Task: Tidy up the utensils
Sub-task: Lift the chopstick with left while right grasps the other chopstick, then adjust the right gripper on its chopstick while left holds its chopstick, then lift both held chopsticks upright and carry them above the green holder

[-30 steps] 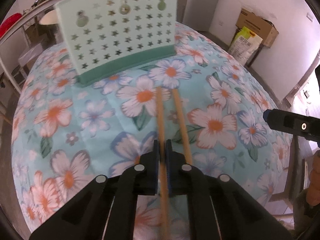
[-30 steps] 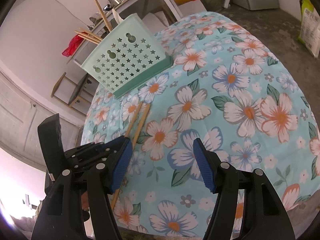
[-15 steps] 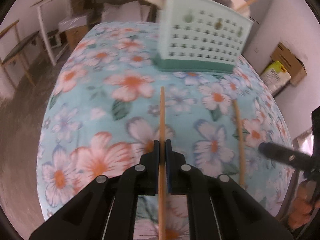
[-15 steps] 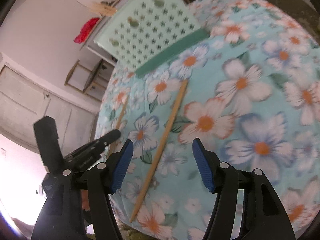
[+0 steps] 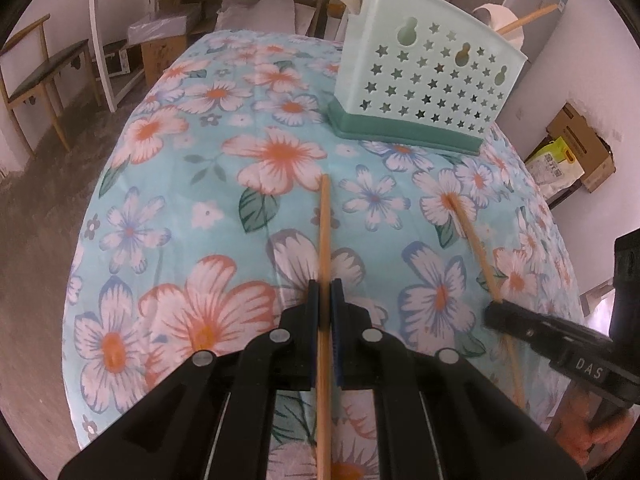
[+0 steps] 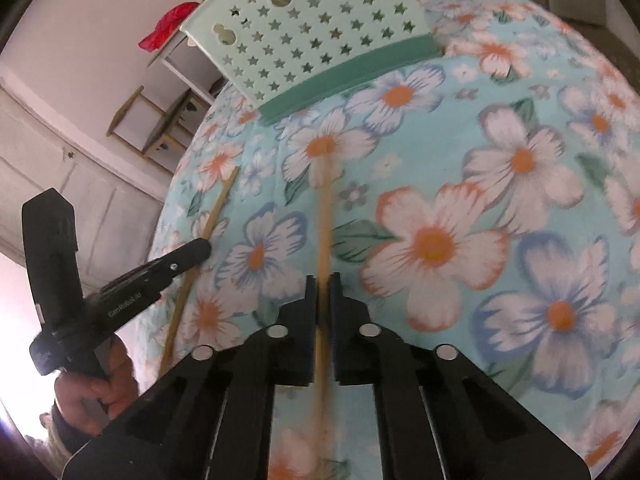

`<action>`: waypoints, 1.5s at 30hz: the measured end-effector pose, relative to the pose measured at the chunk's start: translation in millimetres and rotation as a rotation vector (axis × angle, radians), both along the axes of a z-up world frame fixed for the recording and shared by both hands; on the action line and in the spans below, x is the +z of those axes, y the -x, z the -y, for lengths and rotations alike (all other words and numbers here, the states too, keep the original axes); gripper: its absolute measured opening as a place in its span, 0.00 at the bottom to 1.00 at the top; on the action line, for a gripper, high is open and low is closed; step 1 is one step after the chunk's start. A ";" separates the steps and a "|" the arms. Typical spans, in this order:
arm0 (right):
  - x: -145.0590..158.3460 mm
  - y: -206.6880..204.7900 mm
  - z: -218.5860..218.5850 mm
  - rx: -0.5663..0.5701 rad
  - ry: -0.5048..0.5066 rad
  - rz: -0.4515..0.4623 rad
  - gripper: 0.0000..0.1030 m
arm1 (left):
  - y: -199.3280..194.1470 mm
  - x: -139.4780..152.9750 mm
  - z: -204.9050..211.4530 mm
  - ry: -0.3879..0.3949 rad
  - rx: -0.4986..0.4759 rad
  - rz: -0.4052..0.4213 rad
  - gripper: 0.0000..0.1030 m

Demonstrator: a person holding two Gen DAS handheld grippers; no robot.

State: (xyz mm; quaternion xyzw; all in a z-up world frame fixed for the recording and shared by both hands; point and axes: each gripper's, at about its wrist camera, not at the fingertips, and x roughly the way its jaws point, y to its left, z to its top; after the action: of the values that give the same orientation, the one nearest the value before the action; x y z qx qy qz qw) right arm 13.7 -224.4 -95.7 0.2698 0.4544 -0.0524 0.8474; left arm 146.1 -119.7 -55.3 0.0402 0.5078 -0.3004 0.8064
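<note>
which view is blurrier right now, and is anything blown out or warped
Right wrist view: the chopstick in the right tongs is smeared by motion blur, and the lower left corner is blown out white. Left wrist view: sharper, the chopstick in the left tongs has crisp edges. Both views: fisheye bulges the floral tablecloth into a dome.

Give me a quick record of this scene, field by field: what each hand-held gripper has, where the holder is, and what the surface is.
left hand-held gripper: shut on a wooden chopstick, tip pointing toward the holder
right hand-held gripper: shut on a second wooden chopstick, blurred in its own view
utensil holder: mint green, star-shaped holes, darker green base, standing at the far side of the table; chopsticks and a white spoon poke out of the top
surface: floral tablecloth, light blue with orange-centred flowers
loose utensils on cloth: none visible
</note>
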 end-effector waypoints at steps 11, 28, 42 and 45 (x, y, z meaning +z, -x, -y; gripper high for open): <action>1.0 25.5 34.9 -0.041 -0.008 -0.017 0.04 | -2.7 2.0 -7.0 0.057 0.033 -0.079 0.05; 8.0 18.6 73.0 -0.057 -0.138 0.019 0.29 | -17.2 6.2 27.1 -0.075 -0.130 -0.031 0.16; -4.7 -28.5 72.4 -0.099 -0.084 -0.010 0.04 | -14.4 -5.8 81.8 -0.362 -0.223 0.241 0.07; 3.9 -23.4 74.5 -0.093 -0.083 0.018 0.04 | -10.3 -4.0 84.5 -0.381 -0.223 0.276 0.05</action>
State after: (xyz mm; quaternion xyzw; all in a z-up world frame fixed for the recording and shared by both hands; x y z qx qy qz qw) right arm 37.1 -298.8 -91.8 0.3260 0.4357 -0.0704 0.8360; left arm 156.4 -204.1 -59.3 0.2877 0.4327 -0.2782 0.8078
